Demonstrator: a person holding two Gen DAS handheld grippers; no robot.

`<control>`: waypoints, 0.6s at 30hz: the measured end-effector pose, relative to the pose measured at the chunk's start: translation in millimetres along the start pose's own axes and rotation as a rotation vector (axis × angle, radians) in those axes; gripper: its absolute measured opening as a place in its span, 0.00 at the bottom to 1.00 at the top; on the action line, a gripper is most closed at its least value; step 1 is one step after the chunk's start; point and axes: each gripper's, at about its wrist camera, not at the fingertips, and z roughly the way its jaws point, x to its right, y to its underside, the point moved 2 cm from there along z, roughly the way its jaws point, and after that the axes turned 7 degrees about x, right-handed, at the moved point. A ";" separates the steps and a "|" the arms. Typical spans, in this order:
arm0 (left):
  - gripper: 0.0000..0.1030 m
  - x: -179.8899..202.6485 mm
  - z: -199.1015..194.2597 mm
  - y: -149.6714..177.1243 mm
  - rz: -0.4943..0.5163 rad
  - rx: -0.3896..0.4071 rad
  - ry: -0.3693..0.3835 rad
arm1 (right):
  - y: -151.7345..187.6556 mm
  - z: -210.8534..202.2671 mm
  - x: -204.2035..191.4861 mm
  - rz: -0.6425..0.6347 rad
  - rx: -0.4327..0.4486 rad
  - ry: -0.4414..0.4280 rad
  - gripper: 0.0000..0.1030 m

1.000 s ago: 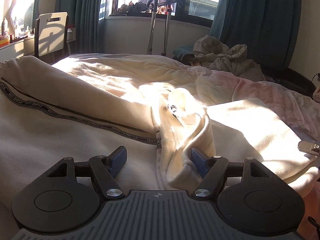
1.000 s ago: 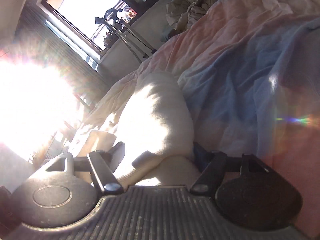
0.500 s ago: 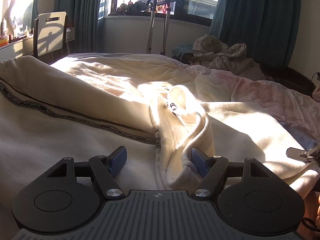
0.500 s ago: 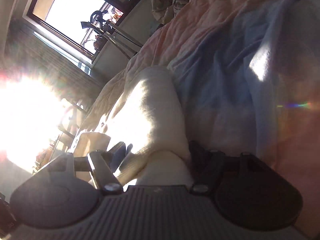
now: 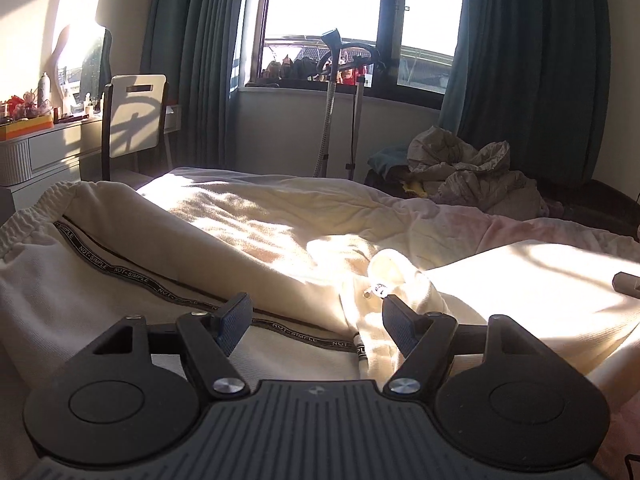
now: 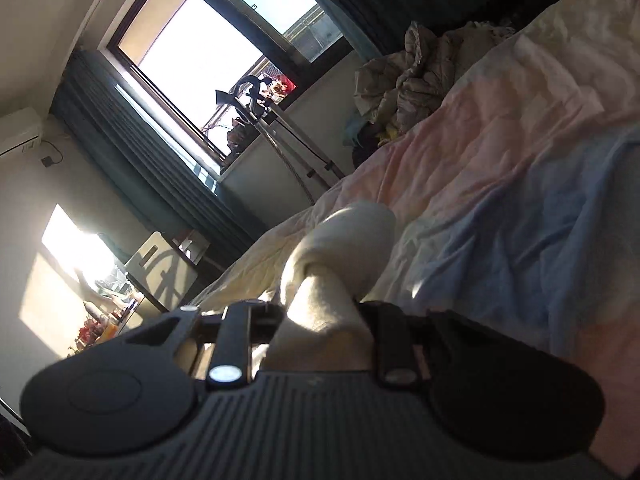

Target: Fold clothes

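Observation:
Cream sweatpants [image 5: 120,280] with a dark lettered side stripe [image 5: 160,288] lie spread over the bed, their elastic waistband [image 5: 32,216] at the far left. My left gripper [image 5: 316,308] hovers open just above the stripe, its right pad beside a bunched fold with a drawstring tip [image 5: 372,290]. In the right wrist view, my right gripper [image 6: 322,316] is closing, and a bunch of the cream fabric [image 6: 352,232] is pinched between its jaws and lifted off the quilt.
The bed's quilt [image 6: 520,200] runs pink and blue to the right. Crumpled grey clothes [image 5: 472,168] are heaped at the far side. A white chair [image 5: 136,120], a cluttered dresser [image 5: 40,140] and a steamer stand [image 5: 332,100] stand by the window.
The right gripper's jaws have come together on the cream fabric and it has risen. The left gripper has also lifted a little, still open.

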 end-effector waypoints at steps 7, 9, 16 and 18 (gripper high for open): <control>0.73 62.0 17.4 3.0 0.074 -0.087 0.052 | -58.2 -38.0 -7.4 -0.054 0.148 -0.040 0.24; 0.73 92.6 21.2 9.7 0.111 -0.103 0.092 | -76.7 -53.7 -0.3 -0.056 0.206 -0.042 0.24; 0.73 198.6 27.8 45.3 0.215 -0.128 0.252 | -116.3 -94.6 31.9 -0.074 0.350 -0.014 0.24; 0.73 217.2 28.6 54.9 0.229 -0.129 0.284 | -121.1 -100.6 39.5 -0.102 0.372 0.006 0.24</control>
